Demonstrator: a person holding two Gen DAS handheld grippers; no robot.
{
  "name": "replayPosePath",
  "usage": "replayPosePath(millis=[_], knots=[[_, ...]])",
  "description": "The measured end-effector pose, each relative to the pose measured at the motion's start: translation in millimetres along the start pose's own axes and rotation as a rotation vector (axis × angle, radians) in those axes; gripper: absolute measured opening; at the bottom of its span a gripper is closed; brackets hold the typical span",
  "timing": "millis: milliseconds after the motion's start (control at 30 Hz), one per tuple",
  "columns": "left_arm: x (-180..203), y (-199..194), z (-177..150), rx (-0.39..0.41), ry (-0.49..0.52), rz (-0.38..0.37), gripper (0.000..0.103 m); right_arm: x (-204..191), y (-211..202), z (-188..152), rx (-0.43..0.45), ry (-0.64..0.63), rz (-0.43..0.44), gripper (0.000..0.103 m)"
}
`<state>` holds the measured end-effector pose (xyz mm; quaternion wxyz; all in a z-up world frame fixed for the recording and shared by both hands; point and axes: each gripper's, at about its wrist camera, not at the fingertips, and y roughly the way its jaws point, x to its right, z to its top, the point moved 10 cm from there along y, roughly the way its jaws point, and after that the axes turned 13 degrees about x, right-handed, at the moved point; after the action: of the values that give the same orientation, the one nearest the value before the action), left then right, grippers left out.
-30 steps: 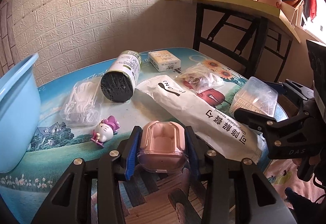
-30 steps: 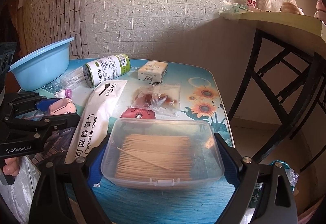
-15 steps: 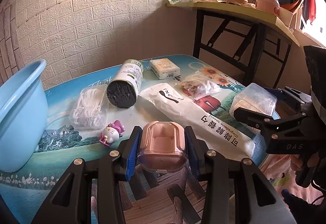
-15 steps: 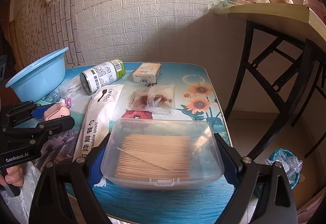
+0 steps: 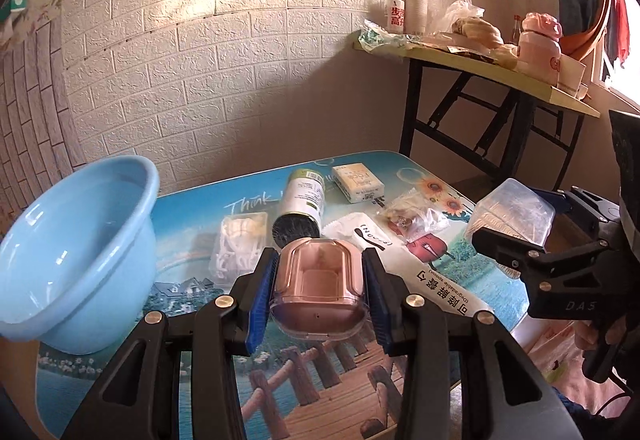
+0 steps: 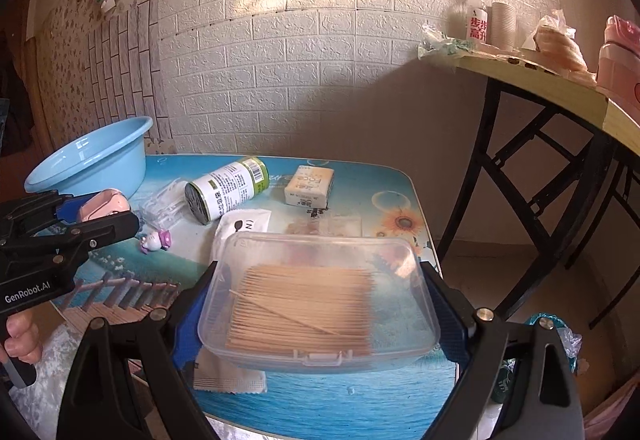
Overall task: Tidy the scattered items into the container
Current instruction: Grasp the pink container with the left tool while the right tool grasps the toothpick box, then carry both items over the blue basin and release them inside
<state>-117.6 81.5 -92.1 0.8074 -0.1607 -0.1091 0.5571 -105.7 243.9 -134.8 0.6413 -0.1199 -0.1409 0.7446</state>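
- The left gripper (image 5: 320,290) is clamped narrowly on a pink case (image 5: 318,290), held above the near table (image 5: 192,208) edge.
- The right gripper (image 6: 320,304) is spread wide, its pads pressing both ends of a clear toothpick box (image 6: 316,300), also off the table.
- The blue basin (image 5: 76,252) sits at the table's left edge.
- A can (image 5: 300,206), spoon packet (image 5: 440,288), soap (image 5: 358,182), floss picks (image 5: 240,240), a snack bag (image 5: 416,220) and a cat toy (image 6: 154,240) lie on the table.
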Motion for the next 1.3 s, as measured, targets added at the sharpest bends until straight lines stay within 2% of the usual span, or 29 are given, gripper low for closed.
replayPosePath(millis=[167, 267, 367, 600, 800, 1000, 1133, 1300], knots=[[-32.3, -17.4, 17.9, -0.010, -0.011, 0.080, 0.040, -16.6, -3.9, 23.3, -0.010, -0.039, 0.006, 0.093], [-53.1, -30.3, 30.1, 0.006, -0.027, 0.126, 0.040, -31.4, -7.1, 40.6, -0.002, -0.028, 0.039, 0.093], [-72.3, -41.8, 40.9, 0.011, -0.039, 0.161, 0.040, -52.0, -10.5, 58.4, 0.011, -0.023, 0.076, 0.093], [-125.5, -63.4, 57.0, -0.035, -0.067, 0.235, 0.040, -113.4, -10.1, 89.0, 0.022, -0.069, 0.162, 0.093], [-175.2, -77.3, 59.4, -0.061, -0.072, 0.314, 0.040, -160.3, 2.4, 116.6, 0.026, -0.080, 0.228, 0.093], [-222.0, -79.7, 50.4, -0.110, -0.141, 0.375, 0.040, -211.6, 25.3, 138.3, -0.010, -0.085, 0.297, 0.093], [-241.4, -74.9, 48.0, -0.130, -0.151, 0.385, 0.040, -246.0, 42.8, 142.1, -0.040, -0.113, 0.322, 0.093], [-258.0, -62.3, 45.7, -0.153, -0.146, 0.391, 0.040, -270.7, 69.6, 133.5, -0.105, -0.100, 0.354, 0.093]])
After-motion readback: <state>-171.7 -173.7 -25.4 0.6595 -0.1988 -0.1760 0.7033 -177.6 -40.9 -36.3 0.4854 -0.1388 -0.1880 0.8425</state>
